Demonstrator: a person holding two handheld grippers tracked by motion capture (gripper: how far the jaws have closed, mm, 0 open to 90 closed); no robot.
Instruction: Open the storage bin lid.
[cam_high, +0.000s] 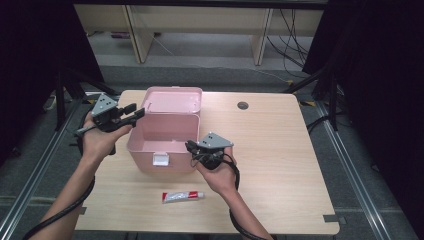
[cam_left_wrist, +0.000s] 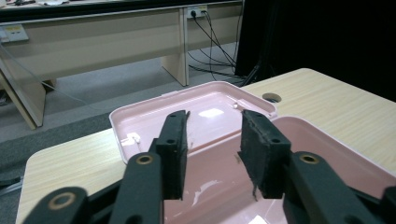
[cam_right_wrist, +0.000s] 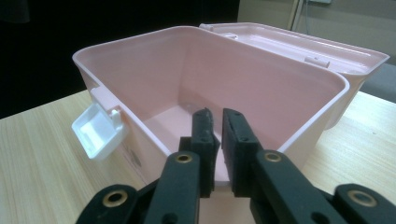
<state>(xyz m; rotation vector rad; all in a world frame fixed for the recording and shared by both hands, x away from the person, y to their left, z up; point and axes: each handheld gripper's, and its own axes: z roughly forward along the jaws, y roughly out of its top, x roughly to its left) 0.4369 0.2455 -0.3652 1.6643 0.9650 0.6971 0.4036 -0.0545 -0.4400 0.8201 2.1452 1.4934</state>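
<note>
Your left gripper (cam_high: 136, 112) hovers open-jawed over the left rim of the pink box (cam_high: 162, 145), which sits lid-back near the table's (cam_high: 280, 150) centre; your right gripper (cam_high: 192, 147), jaws narrowly parted astride the box's right rim, grips nothing.

The pink box (cam_high: 162, 145) looks like smooth plastic, its open lid (cam_left_wrist: 196, 112) glossy enough to catch a bright glare, with a white plastic latch (cam_right_wrist: 95, 130) on the front. The table (cam_high: 280, 150) shows a pale, matt wood grain. The tube (cam_high: 182, 196) has a slight sheen, and the jaw pads (cam_left_wrist: 257, 154) look matt black and rough, frayed at the edge.
</note>
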